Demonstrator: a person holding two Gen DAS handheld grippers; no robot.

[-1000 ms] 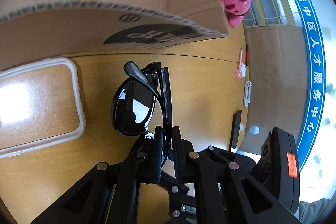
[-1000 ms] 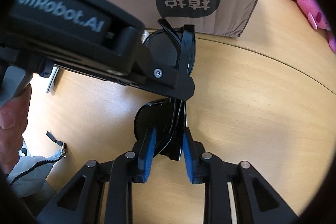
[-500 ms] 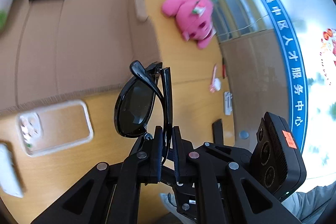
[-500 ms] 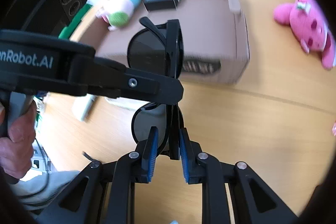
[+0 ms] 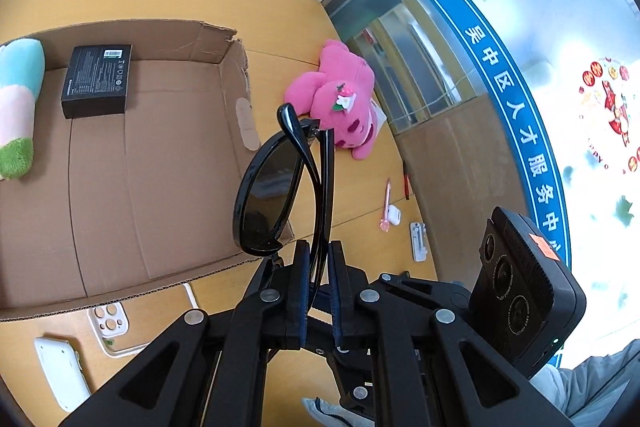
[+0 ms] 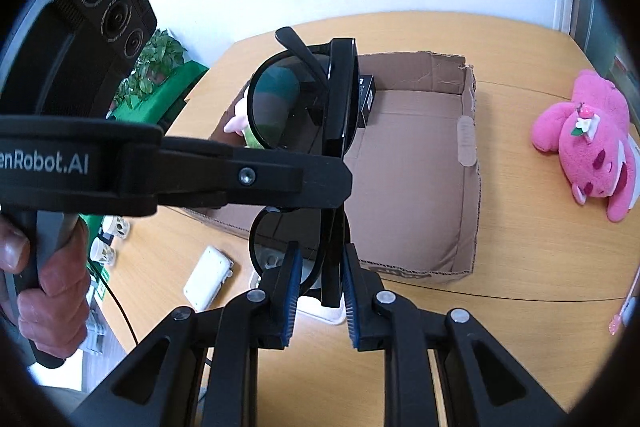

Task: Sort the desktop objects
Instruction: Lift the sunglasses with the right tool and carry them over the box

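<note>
Folded black sunglasses (image 5: 276, 187) are held in the air above the wooden desk, near the front right corner of an open cardboard box (image 5: 160, 155). My left gripper (image 5: 318, 267) is shut on the glasses' frame. My right gripper (image 6: 318, 279) grips the lower part of the same sunglasses (image 6: 304, 115), its blue pads against the frame. The left gripper crosses the right wrist view from the left and clamps the glasses at mid-height. The box (image 6: 420, 163) holds a black carton (image 5: 96, 81) and a pastel plush (image 5: 16, 107).
A pink plush toy (image 5: 340, 103) lies on the desk right of the box, also in the right wrist view (image 6: 592, 143). A clear phone case (image 5: 110, 327) and a white device (image 5: 60, 371) lie in front of the box. A pink pen (image 5: 386, 207), earbuds case (image 5: 394, 215) and small white item (image 5: 418, 241) lie to the right.
Both grippers have lifted the sunglasses from near the desk surface to well above it. The box interior has come into view below the glasses.
</note>
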